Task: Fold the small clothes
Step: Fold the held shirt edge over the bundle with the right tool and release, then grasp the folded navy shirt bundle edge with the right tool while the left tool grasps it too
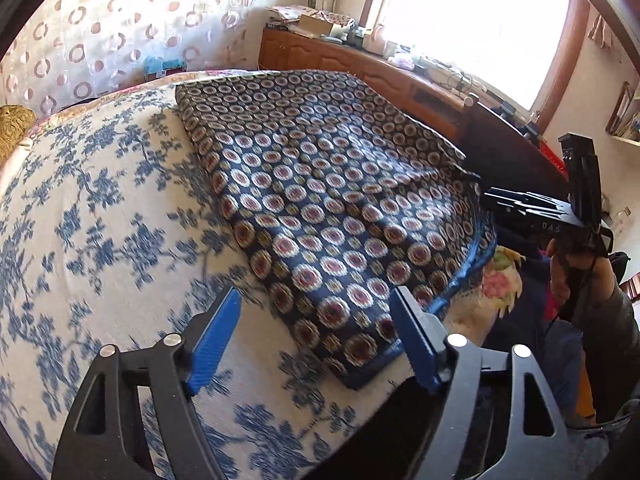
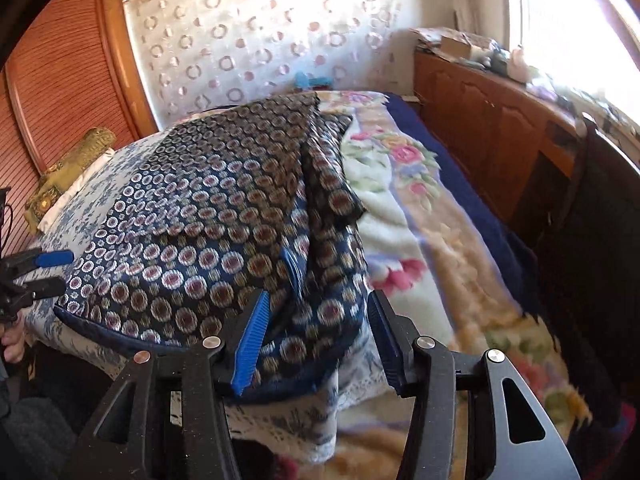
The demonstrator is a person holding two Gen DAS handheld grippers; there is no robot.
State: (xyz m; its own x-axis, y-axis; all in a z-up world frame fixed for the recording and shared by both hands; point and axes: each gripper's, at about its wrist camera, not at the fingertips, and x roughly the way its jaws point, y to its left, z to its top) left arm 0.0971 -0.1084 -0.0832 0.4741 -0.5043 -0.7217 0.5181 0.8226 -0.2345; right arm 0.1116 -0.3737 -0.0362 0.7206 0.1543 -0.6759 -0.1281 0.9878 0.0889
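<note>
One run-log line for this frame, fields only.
stage: fold in progress | item: patterned garment folded on blue floral sheet | left gripper: open, empty | right gripper: open over garment edge

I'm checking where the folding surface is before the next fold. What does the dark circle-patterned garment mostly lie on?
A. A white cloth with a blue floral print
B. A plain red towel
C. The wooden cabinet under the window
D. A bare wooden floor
A: in the left wrist view the circle-patterned garment lies spread on the white cloth with blue floral print, which shows around its left and near edges.
</note>
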